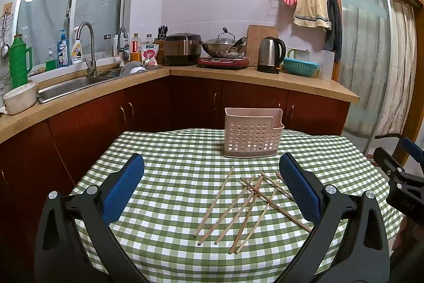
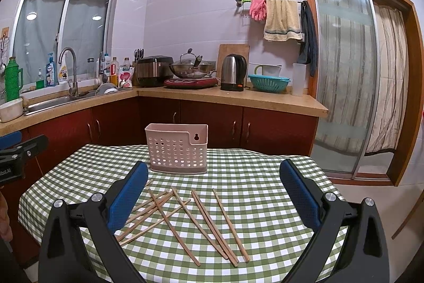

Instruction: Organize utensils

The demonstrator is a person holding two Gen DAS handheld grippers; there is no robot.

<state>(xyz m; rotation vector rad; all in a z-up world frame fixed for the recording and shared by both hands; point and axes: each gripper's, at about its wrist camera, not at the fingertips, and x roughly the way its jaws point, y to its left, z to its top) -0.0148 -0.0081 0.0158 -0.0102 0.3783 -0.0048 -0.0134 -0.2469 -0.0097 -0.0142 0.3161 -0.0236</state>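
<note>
The left gripper is spread wide, its blue pads well apart above the table and holding nothing; the right gripper is spread just as wide and is likewise empty, touching nothing. Between and below the fingers, a loose scatter of wooden chopsticks lies flat on the green-and-white checked tablecloth, several crossing one another, some running under the line of the right gripper's left finger in the right wrist view. Beyond them, toward the far edge of the table, a pale pink perforated utensil holder stands upright and looks empty. In the right wrist view the left gripper's body shows at the left edge with partial white lettering that cannot be read whole. Bottle labels by the sink are too small to read. On the counter behind stand a steel kettle, a wok and a teal colander.
</note>
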